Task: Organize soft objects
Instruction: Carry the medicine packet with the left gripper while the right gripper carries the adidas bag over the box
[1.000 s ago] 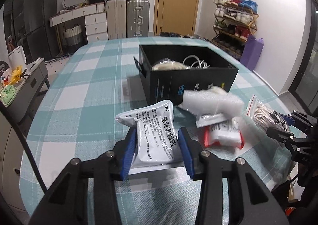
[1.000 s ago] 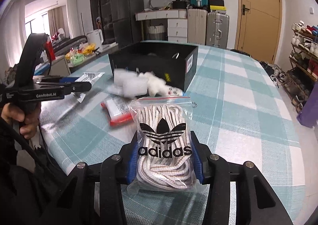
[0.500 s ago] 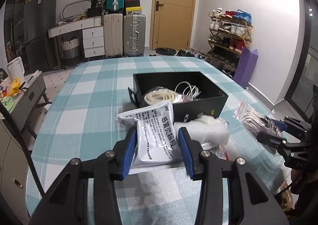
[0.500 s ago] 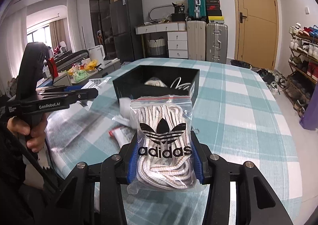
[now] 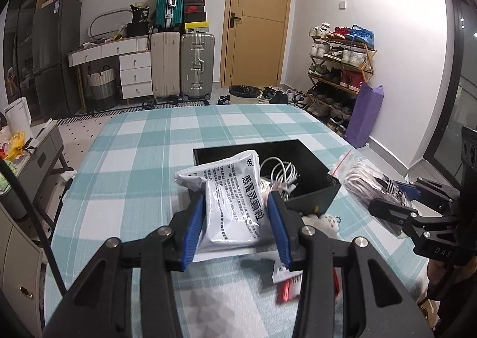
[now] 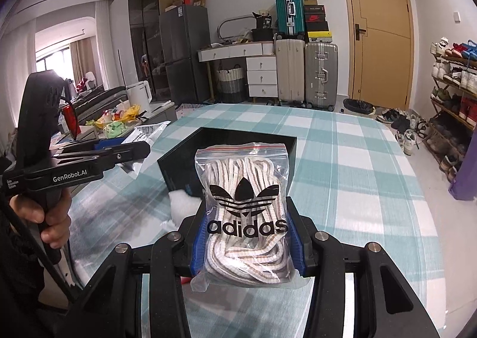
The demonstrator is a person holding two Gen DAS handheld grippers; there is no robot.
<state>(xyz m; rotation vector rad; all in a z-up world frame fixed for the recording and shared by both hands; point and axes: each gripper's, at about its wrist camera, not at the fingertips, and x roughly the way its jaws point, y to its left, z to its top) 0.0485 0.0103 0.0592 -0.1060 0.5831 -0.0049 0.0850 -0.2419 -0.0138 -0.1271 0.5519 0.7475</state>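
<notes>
My left gripper [image 5: 235, 218] is shut on a white medicine pouch [image 5: 235, 197] with black print, held in the air over the near edge of the open black box [image 5: 313, 188]. White cables [image 5: 280, 174] lie inside the box. My right gripper [image 6: 247, 236] is shut on a clear zip bag of white laces [image 6: 244, 209] with an adidas logo, held above the table short of the black box [image 6: 179, 165]. A small white plush toy [image 5: 325, 220] and a red-and-white packet [image 5: 286, 284] lie on the table below my left gripper.
The checked teal tablecloth [image 5: 143, 165] covers the table. The right gripper with the lace bag [image 5: 372, 186] shows at the right of the left view. The left gripper [image 6: 89, 159] shows at the left of the right view. White padding [image 6: 184, 203] lies before the box.
Both grippers have risen and moved toward the black box, each still holding its bag. The loose items on the table now lie lower and partly hidden behind the fingers.
</notes>
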